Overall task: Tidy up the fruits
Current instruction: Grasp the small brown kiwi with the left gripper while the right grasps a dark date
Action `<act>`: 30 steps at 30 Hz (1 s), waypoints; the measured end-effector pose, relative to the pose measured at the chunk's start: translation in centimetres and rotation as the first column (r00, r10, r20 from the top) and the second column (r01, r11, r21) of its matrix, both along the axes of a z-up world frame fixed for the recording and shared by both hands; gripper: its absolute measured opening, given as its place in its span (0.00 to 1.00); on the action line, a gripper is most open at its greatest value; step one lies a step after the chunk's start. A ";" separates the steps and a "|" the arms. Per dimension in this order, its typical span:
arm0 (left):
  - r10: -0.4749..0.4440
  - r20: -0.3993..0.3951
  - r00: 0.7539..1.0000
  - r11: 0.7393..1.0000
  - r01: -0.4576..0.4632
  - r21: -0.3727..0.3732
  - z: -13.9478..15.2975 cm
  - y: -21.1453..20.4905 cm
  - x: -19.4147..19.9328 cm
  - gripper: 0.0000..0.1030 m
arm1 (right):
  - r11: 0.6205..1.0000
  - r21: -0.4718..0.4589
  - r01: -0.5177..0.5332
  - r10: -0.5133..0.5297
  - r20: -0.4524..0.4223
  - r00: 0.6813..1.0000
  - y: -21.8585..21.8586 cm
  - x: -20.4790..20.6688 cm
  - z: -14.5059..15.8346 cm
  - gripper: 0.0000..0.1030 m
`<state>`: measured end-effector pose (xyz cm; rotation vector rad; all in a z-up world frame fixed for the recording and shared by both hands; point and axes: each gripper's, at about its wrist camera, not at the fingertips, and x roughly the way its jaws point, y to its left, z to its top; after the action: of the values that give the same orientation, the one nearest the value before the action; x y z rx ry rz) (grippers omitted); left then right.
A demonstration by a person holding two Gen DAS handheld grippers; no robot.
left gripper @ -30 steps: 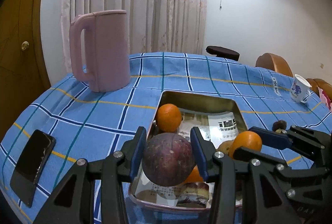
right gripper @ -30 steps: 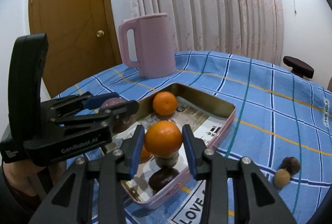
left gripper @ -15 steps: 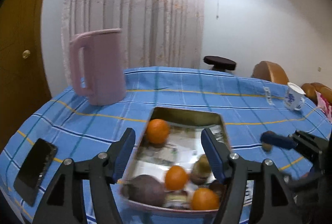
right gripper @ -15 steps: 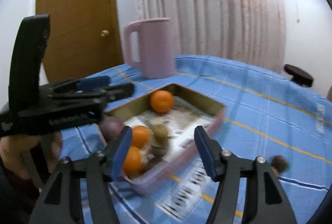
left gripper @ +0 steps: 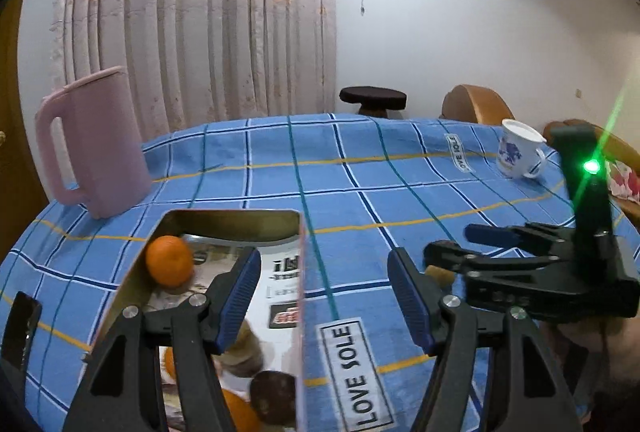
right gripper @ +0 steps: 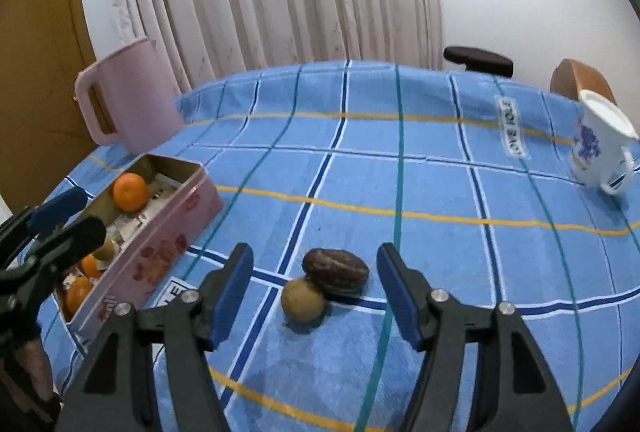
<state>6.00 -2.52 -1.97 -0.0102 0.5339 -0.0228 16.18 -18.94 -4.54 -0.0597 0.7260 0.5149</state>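
both grippers (left gripper: 324,296) (right gripper: 314,296) released their fruit into the tin (right gripper: 160,252); jaws now empty

Oranges (right gripper: 129,191) in pink tin (right gripper: 160,252), brown fruit (right gripper: 335,270) touching tan fruit (right gripper: 302,299) on cloth

The right tool (right gripper: 316,296) is seen with its jaws apart, having just been closing a little, and nothing is pressed between the pads. Beyond the fingertips, two fruits lie on the counter (right gripper: 440,183), touching each other: a dark brown fruit (right gripper: 335,270) and a small tan fruit (right gripper: 303,299) just in front of it. To the left, a pink tin (right gripper: 160,244) is seen with an orange (right gripper: 129,191) at its far end and more oranges (right gripper: 78,292) near its front. The left tool (right gripper: 60,224) is seen over the tin's near end, jaws apart. A pink jug (right gripper: 132,99) stands behind the tin. A white mug (right gripper: 604,143) is seen far right.
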 end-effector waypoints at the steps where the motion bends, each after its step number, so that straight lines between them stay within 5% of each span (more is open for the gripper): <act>1: -0.004 -0.006 1.000 1.000 0.004 0.003 -0.2 -0.3 0.2 0.65 | 1.000 0.000 0.004 -0.004 -0.009 1.000 0.1 0.1 -0.3 0.57; 6: -0.026 -0.021 0.999 1.000 0.026 0.007 -0.5 -1.3 0.8 0.65 | 0.999 0.005 0.039 -0.038 -0.059 0.998 -0.9 1.2 -1.2 0.41; 17: -0.105 -0.075 0.992 0.994 0.104 -0.024 -1.5 -4.1 2.3 0.65 | 0.989 0.052 0.137 -0.138 0.028 0.990 -5.6 -1.6 0.2 0.40; 27: -0.219 -0.206 0.954 0.976 0.212 -0.057 -3.7 -7.5 5.4 0.65 | 0.978 0.102 0.182 -0.186 0.031 0.982 -8.5 -1.9 0.6 0.40; 30: -0.233 -0.231 0.945 0.972 0.231 -0.035 -4.1 -8.4 5.9 0.46 | 0.980 0.102 0.171 -0.175 0.036 0.984 -8.4 -2.0 0.6 0.40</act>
<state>11.93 -10.95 -6.02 0.0436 0.7694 -0.2569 14.18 -27.32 -3.96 0.0835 0.6540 0.3810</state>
